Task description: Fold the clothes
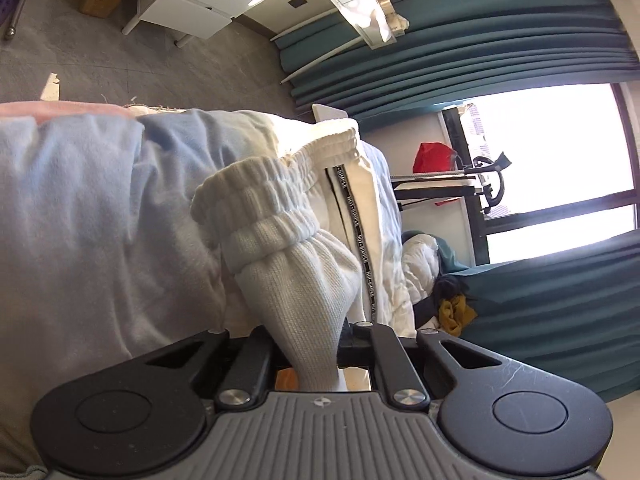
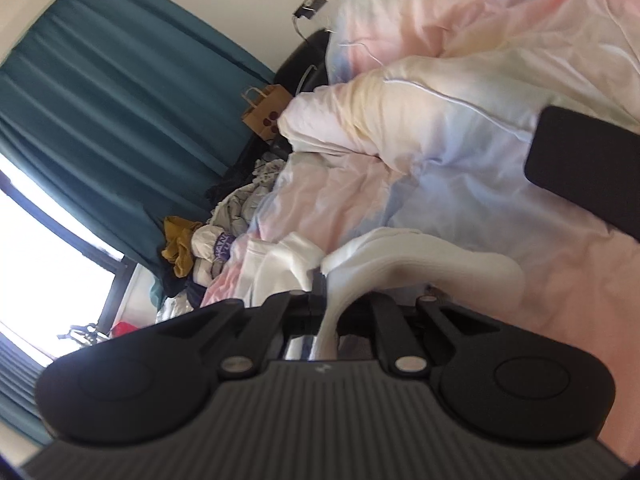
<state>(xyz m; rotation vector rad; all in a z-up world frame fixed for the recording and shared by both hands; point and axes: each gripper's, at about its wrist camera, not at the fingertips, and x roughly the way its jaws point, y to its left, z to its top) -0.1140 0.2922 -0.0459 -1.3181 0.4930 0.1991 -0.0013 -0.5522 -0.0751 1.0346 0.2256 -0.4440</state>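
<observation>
Bedroom: teal pleated curtains (image 1: 500,40) ahead of my left tool beside a bright window (image 1: 560,152); a bed under a rumpled pastel pink, blue and cream duvet (image 2: 440,152) spreads ahead of and to the right of my right tool. Left gripper (image 1: 320,360): jaws closed down tight on the white ribbed-knit cuffed end of a pair of white sweatpants (image 1: 296,264), the fabric bunching upward out of the jaws directly in front of me. Past the cuff, farther from the left tool, lies the gathered elastic waistband (image 1: 332,144) and a black-and-white lettered side stripe (image 1: 360,240) running back toward the tool's right side. Pale blue bedding (image 1: 80,220) fills the space left of that gripper. Right gripper (image 2: 326,300): jaws likewise closed, pinching a thin fold of the same white garment, which arches up and trails right over the duvet; view is blurred. Left of the right tool, a heap of loose clothes (image 2: 216,240) with a mustard piece sits by the curtain; a brown paper bag (image 2: 266,112) stands farther ahead. A black flat object (image 2: 584,168) lies far right.
</observation>
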